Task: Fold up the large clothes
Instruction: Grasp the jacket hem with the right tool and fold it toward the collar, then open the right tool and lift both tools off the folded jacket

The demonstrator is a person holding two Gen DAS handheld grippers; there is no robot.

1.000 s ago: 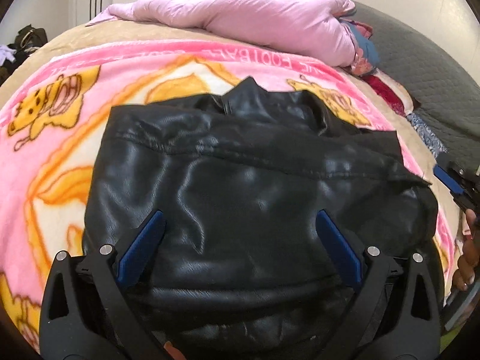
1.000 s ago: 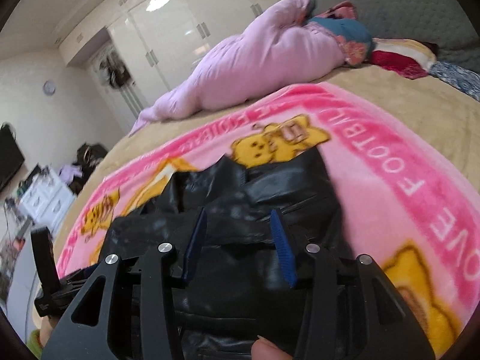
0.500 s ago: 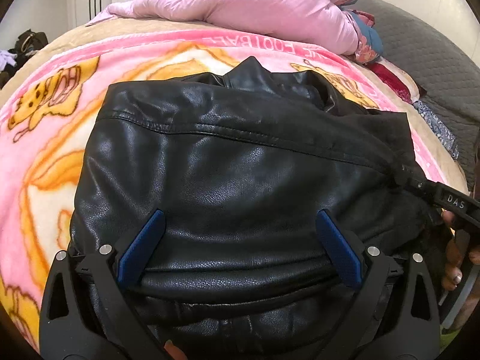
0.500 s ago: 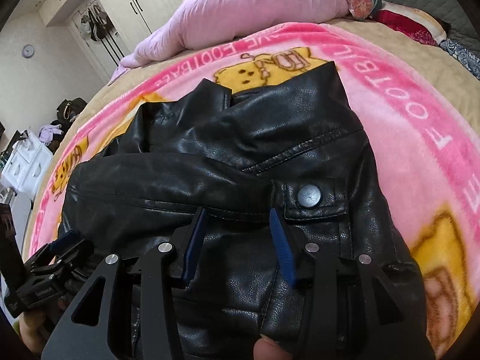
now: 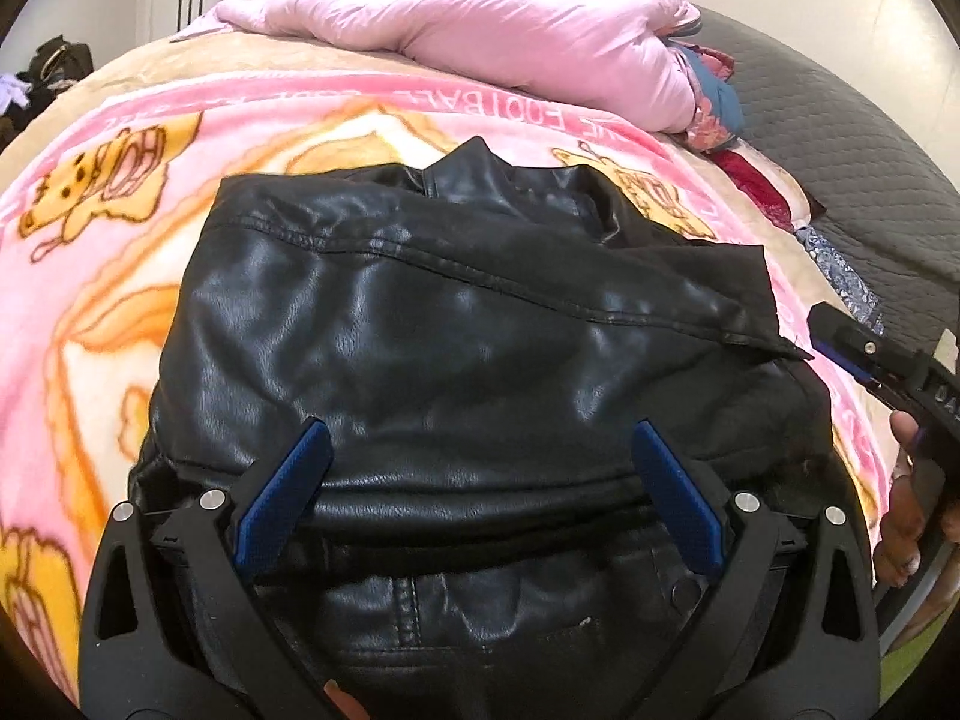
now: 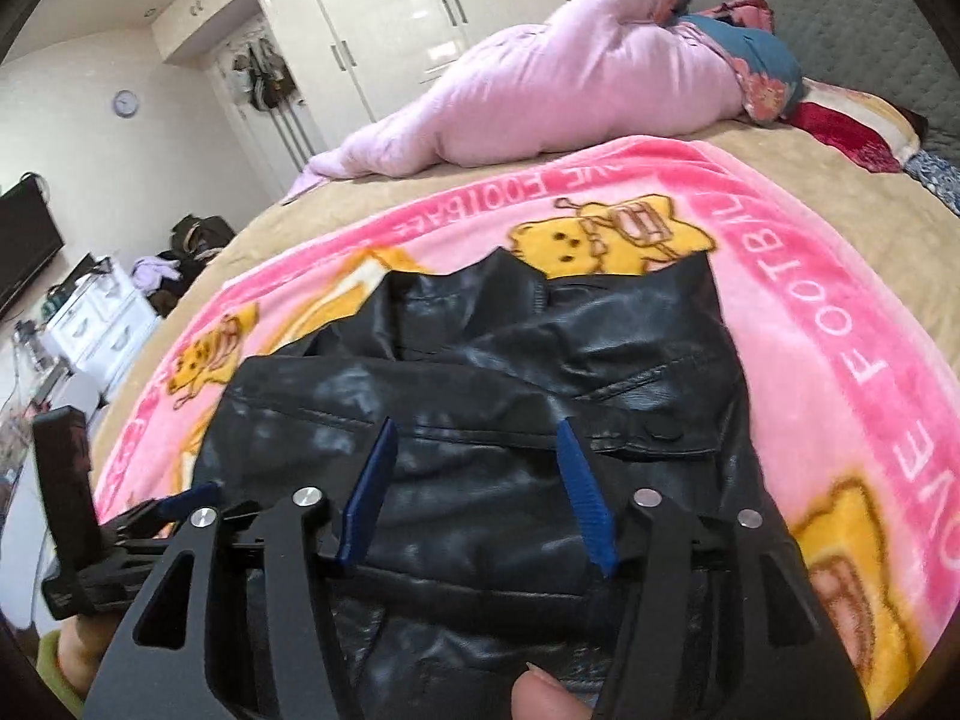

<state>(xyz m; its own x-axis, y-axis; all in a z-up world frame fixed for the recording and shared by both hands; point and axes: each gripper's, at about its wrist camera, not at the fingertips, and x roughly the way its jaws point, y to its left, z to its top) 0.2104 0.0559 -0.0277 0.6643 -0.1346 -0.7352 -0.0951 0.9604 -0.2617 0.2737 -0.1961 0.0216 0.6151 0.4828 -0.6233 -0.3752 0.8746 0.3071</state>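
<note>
Both hand-held grippers, left (image 5: 474, 474) and right (image 6: 474, 480), spread, the right's jaws just opened, above the half-folded black jacket (image 5: 456, 360); next, regrip an edge.

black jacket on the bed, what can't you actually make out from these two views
- Black jacket, near hem: in the left wrist view the left gripper covers it and the lower edge cuts it off.
- Jacket sleeves: folded under in both views.
- Pink blanket lettering: partly covered by the jacket.
- Right gripper: jaws have just been opening and stand apart over the jacket; whether the pads touch it cannot be told, the view is blurred.
- Wall clock: too small to read.
</note>
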